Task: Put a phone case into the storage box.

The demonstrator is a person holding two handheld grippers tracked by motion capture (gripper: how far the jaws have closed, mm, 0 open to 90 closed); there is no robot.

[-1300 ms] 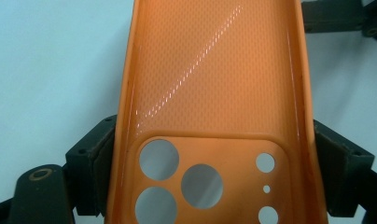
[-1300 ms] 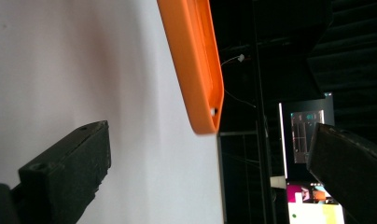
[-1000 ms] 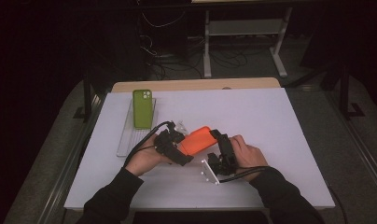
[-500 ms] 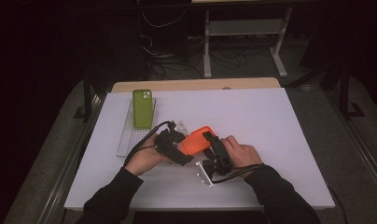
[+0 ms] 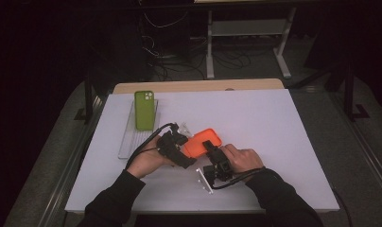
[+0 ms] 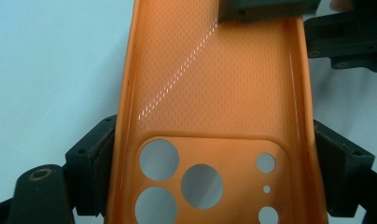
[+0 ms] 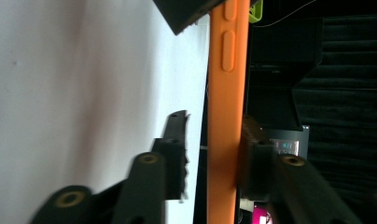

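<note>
Orange phone case [image 6: 214,107], glossy and dimpled inside, pinched by left gripper [image 6: 214,177] and right gripper [image 7: 210,172].

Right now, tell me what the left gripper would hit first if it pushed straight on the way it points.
The left gripper already clamps the orange phone case by its long edges. Straight ahead along the case, it would probably first meet the right gripper, which sits at the case's far end.

The white worktop [image 5: 255,123] is evenly lit from above while the room behind lies in darkness. A glare streak crosses the orange case [image 6: 214,84]; the right gripper view's near tongs blur.
</note>
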